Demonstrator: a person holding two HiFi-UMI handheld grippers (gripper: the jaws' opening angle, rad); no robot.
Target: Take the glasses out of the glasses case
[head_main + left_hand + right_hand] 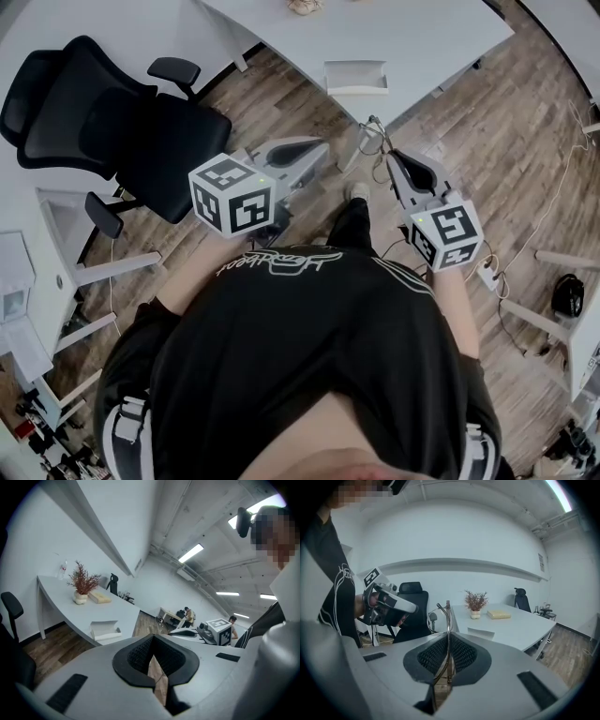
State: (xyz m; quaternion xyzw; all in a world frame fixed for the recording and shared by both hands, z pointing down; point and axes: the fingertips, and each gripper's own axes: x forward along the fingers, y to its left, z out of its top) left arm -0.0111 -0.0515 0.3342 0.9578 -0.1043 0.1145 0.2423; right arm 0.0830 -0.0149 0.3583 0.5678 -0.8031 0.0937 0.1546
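A white glasses case (356, 77) lies open near the front edge of the grey desk (431, 42); it also shows as a case (105, 630) in the left gripper view and a case (481, 633) in the right gripper view. My right gripper (392, 156) is held in the air over the floor, short of the desk. It is shut on thin metal-framed glasses (372, 139), which stick up edge-on between the pads as glasses (448, 617). My left gripper (319, 148) hangs beside it, jaws closed with nothing in them.
A black office chair (103, 112) stands at the left on the wooden floor. On the desk are a potted dried plant (475, 603) and a flat yellowish box (499, 614). Cables and a power strip (492, 274) lie at the right. People sit at far desks (189, 615).
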